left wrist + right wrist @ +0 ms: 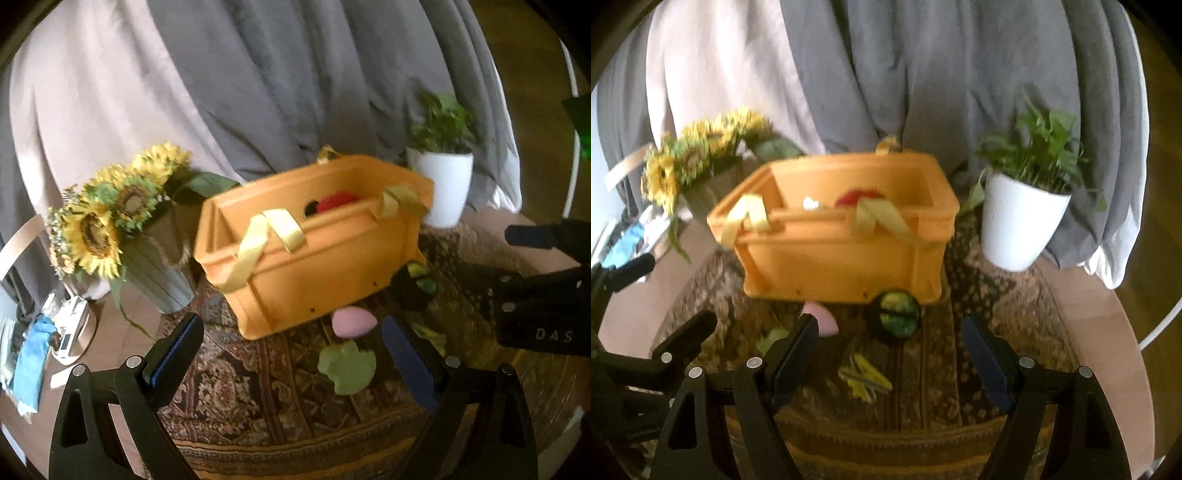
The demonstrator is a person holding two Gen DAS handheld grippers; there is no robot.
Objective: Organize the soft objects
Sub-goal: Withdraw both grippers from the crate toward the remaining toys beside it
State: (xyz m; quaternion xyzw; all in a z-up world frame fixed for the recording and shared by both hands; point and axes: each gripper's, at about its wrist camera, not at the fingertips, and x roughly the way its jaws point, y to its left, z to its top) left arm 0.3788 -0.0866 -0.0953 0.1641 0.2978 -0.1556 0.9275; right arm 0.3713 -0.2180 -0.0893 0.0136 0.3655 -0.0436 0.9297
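Approach step: both grippers empty, nothing picked yet. Left gripper [291, 354] jaws wide apart; right gripper [890, 354] likewise gaping.

Near: 1 yellow-green toy [864, 376] lies between the right gripper's fingers at 6 o'clock of the bin, 1 green soft shape [347, 369] just beside it.

Farther: 1 pink egg-shaped toy [352, 321] and 1 dark green ball [897, 314], both near the bin's front wall.

Orange bin [842, 254] w/ 1 red item [858, 195] inside.

Next, likely: lower onto nearest toy, close, lift to bin.
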